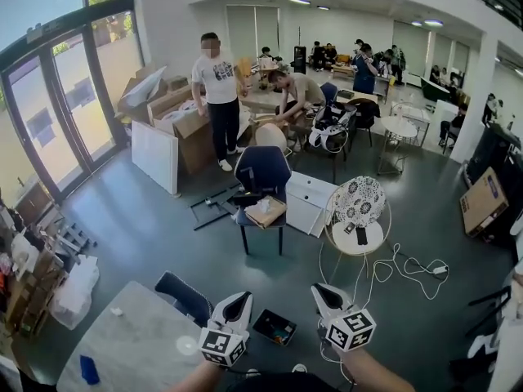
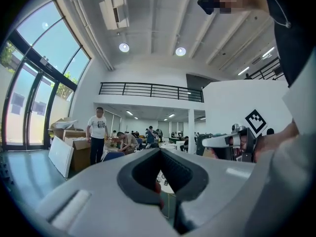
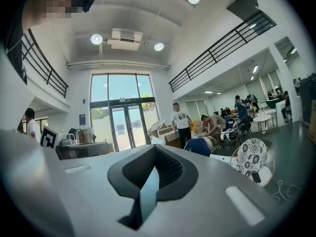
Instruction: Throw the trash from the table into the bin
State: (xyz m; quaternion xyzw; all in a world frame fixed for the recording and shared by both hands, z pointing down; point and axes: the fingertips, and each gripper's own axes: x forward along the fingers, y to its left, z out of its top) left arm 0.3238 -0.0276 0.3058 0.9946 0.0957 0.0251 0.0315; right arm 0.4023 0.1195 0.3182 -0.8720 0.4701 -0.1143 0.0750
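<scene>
In the head view both grippers are raised side by side at the bottom, pointing level into the room. My left gripper has its jaws together with nothing visible between them. My right gripper is shut and empty too. Below and to the left lies the pale marble table, with a blue item, a small white scrap and a round pale piece on it. A black bin with colourful bits inside stands on the floor between the grippers.
A blue chair stands by the table's far edge. Beyond are another blue chair holding a box, a round white side table, cables on the floor, cardboard boxes and several people, one standing in a white shirt.
</scene>
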